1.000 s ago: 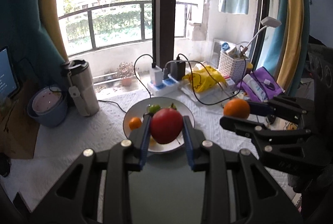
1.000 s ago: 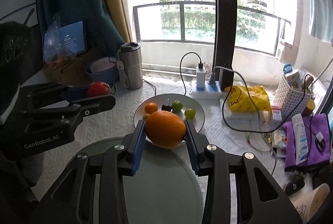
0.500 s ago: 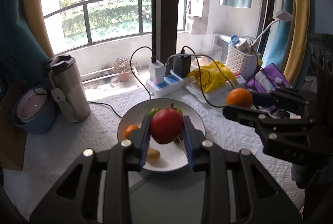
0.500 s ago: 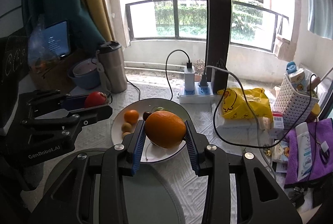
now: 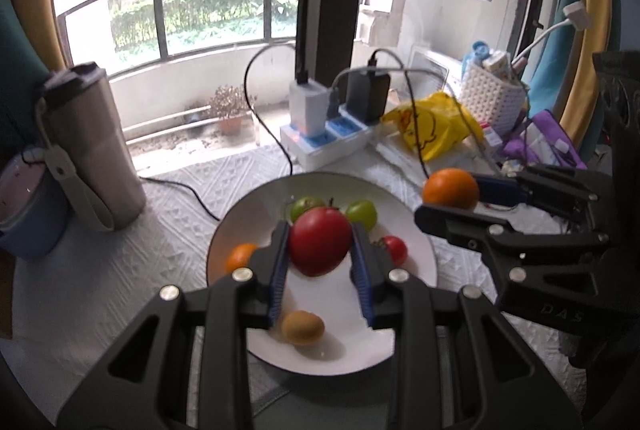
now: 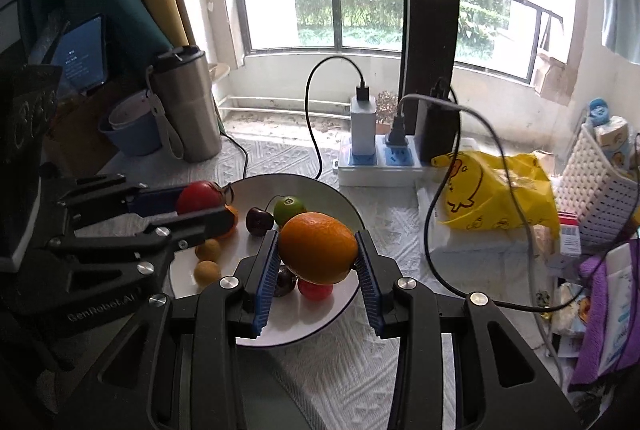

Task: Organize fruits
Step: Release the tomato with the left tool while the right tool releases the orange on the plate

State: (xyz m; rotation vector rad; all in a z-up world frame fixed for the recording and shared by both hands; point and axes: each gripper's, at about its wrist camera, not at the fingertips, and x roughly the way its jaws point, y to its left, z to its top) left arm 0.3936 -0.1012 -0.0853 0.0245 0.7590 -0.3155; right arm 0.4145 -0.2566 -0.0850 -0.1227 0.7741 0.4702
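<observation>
My left gripper (image 5: 320, 250) is shut on a red apple (image 5: 319, 241) and holds it above the white plate (image 5: 420, 262). My right gripper (image 6: 318, 254) is shut on an orange (image 6: 318, 248) over the plate's (image 6: 328, 198) near right part. The plate holds several small fruits: green ones (image 5: 362, 213), a small red one (image 5: 395, 249), a small orange one (image 5: 240, 256), a brownish one (image 5: 303, 327) and a dark cherry (image 6: 259, 221). The right gripper with its orange (image 5: 451, 188) shows at the right of the left wrist view. The left gripper with its apple (image 6: 199, 195) shows at the left of the right wrist view.
A steel tumbler (image 6: 186, 106) and a blue bowl (image 6: 132, 130) stand at the back left. A power strip (image 6: 380, 162) with chargers and cables lies behind the plate. A yellow bag (image 6: 496, 190), white basket (image 6: 596, 186) and purple cloth (image 6: 604, 306) crowd the right.
Both grippers have moved forward and down over the plate, still holding their fruits. The plate and its small fruits now look closer and larger.
</observation>
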